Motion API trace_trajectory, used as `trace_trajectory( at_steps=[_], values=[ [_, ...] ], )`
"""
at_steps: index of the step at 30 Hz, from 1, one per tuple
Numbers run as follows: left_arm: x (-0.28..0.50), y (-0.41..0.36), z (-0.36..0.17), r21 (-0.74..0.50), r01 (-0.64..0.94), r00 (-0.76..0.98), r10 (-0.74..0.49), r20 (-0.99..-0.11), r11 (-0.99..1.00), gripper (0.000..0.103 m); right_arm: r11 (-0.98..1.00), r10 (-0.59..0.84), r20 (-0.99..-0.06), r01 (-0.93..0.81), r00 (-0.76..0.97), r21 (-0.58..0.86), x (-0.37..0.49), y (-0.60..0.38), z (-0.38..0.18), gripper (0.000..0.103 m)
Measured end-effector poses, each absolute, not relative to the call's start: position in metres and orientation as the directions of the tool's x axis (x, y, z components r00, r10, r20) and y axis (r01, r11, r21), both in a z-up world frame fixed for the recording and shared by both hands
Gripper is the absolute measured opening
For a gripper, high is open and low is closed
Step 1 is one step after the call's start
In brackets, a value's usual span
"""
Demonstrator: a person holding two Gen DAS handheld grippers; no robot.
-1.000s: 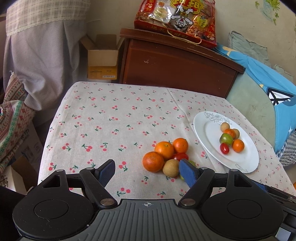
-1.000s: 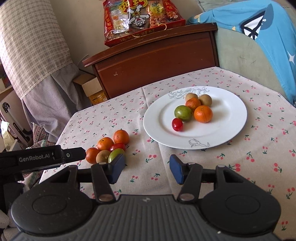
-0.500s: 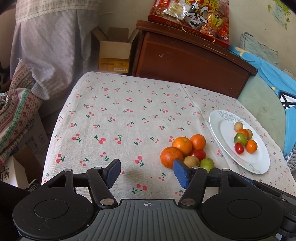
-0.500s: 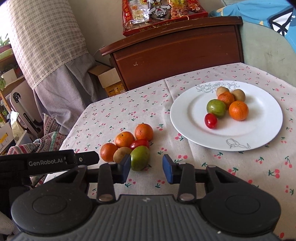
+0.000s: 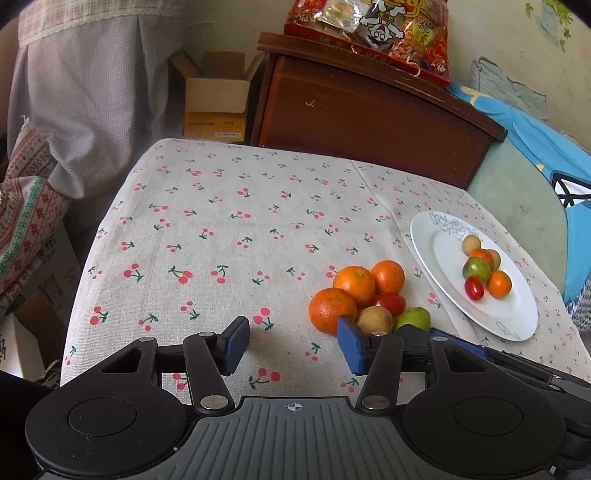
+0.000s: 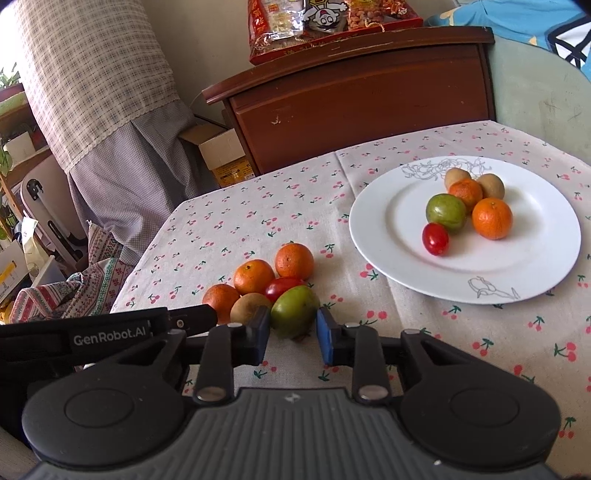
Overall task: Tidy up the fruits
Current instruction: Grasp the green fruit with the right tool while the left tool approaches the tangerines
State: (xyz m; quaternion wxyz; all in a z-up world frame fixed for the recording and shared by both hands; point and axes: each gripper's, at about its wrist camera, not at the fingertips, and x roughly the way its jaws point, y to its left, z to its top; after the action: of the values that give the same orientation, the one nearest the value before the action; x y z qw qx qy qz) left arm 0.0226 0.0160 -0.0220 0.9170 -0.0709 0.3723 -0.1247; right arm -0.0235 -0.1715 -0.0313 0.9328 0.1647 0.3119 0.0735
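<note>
- Right gripper (image 6: 291,334): clamped on the green fruit (image 6: 294,311) at the near edge of the loose pile, blue pads against both its sides, jaws just drawn in onto it.
- Left gripper (image 5: 293,345): parted over bare tablecloth (image 5: 221,240), jaws just narrowing, nothing between them; right pad just beside the nearest orange (image 5: 332,311).
- Loose pile on the cloth: three oranges, red tomato (image 6: 283,288), brown fruit (image 6: 250,306), green fruit, all touching.
- White plate (image 6: 535,266) well right of the pile, carrying two oranges, green fruit, small tomato, two brown fruits.
- Wooden cabinet (image 6: 362,99) behind the table, snack bag (image 5: 373,29) on top.
</note>
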Motion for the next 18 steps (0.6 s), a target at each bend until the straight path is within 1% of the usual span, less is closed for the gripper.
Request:
trace_trajectory(
  at_steps=[5, 10, 12, 18],
  values=[
    [0.023, 0.009, -0.023, -0.210, 0.200, 0.697, -0.289, -0.656, 0.957, 0.050, 0.941, 0.198, -0.570, 0.008, 0.797, 0.337, -0.027, -0.182, -0.031, 0.027],
    [0.026, 0.003, -0.025, -0.208, 0.215, 0.700, -0.299, -0.648, 0.954, 0.050, 0.936, 0.193, -0.565, 0.023, 0.802, 0.352, -0.027, -0.185, -0.033, 0.028],
    [0.027, 0.001, -0.025, -0.214, 0.224, 0.698, -0.310, -0.646, 0.951, 0.050, 0.935, 0.188, -0.566, 0.030, 0.803, 0.354, -0.027, -0.185, -0.034, 0.030],
    [0.028, -0.007, -0.027, -0.198, 0.243, 0.703, -0.313, -0.638, 0.949, 0.049, 0.928, 0.185, -0.559, 0.044, 0.808, 0.371, -0.027, -0.188, -0.035, 0.030]
  ],
)
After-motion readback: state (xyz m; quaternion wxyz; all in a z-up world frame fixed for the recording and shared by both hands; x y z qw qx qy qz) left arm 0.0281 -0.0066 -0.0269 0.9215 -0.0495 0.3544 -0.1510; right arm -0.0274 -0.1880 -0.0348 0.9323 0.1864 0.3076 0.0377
